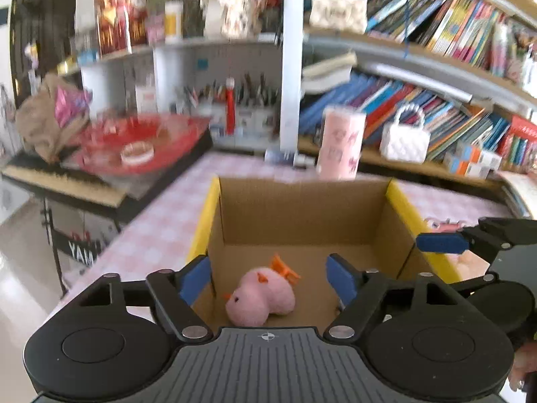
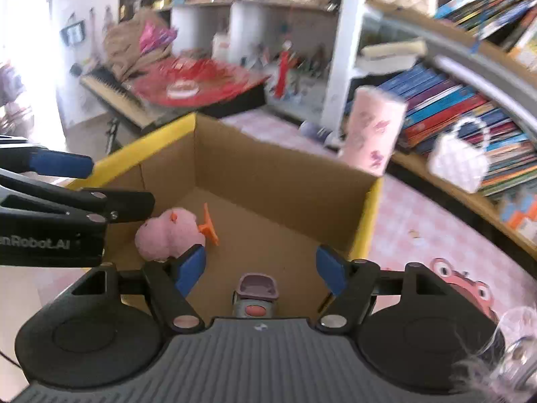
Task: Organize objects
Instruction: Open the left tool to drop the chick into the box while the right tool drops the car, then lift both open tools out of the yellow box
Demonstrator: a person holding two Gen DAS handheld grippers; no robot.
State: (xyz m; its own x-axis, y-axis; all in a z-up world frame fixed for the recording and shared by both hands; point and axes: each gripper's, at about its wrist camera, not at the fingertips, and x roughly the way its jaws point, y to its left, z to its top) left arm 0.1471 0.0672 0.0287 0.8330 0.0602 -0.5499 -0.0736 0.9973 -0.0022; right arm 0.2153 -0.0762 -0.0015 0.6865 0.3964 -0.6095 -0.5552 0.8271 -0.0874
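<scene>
An open cardboard box (image 1: 302, 215) with yellow edges stands on the pink checked tablecloth. On its floor lies a pink plush animal (image 1: 261, 297) with an orange piece beside it. My left gripper (image 1: 268, 280) hangs open above the box, its blue pads wide of the plush and not touching it. In the right wrist view, the plush (image 2: 171, 235) lies at the box's (image 2: 268, 174) left side. A small purple and grey toy (image 2: 255, 294) rests on the floor under my right gripper (image 2: 260, 270), which is open and clear of it.
A tall pink tumbler (image 1: 340, 142) and a white handbag (image 1: 404, 137) stand behind the box, in front of crowded bookshelves. A red tray (image 1: 141, 144) lies on a keyboard at the left. A pink cartoon toy (image 2: 466, 288) lies on the cloth right of the box.
</scene>
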